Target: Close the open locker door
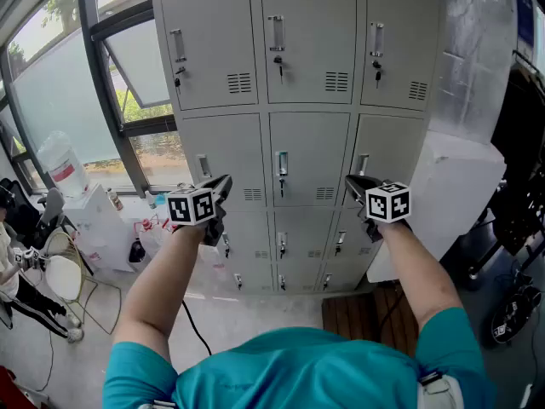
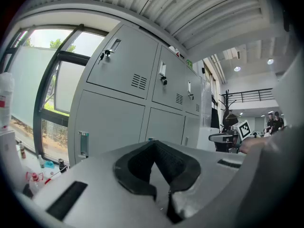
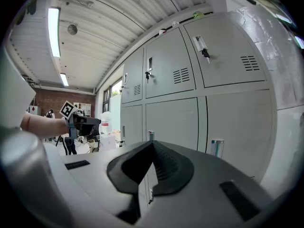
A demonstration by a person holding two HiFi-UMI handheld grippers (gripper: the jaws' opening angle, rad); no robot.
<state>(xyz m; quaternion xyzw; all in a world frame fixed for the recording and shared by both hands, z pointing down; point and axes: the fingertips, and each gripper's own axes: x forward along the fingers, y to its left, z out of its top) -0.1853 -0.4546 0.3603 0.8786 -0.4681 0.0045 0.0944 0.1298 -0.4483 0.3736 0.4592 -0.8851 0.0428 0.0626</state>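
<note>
A grey locker bank (image 1: 306, 83) fills the head view ahead of me, and every door I can see on it sits flush and closed, with handles and keys on the fronts. My left gripper (image 1: 223, 181) is held up in front of the middle-row left door (image 1: 226, 156), jaws shut with nothing between them (image 2: 153, 144). Level with it, my right gripper (image 1: 352, 180) points at the middle-row right door (image 1: 383, 152), jaws also together and empty (image 3: 152, 144). Neither gripper touches the lockers.
A large window (image 1: 51, 83) runs along the left. Below it stand a white jug (image 1: 61, 164), a low white cabinet (image 1: 102, 224) with small bottles, and a chair (image 1: 64, 275). A white wrapped block (image 1: 451, 186) and dark equipment (image 1: 519, 211) crowd the right. A wooden pallet (image 1: 366, 309) lies on the floor.
</note>
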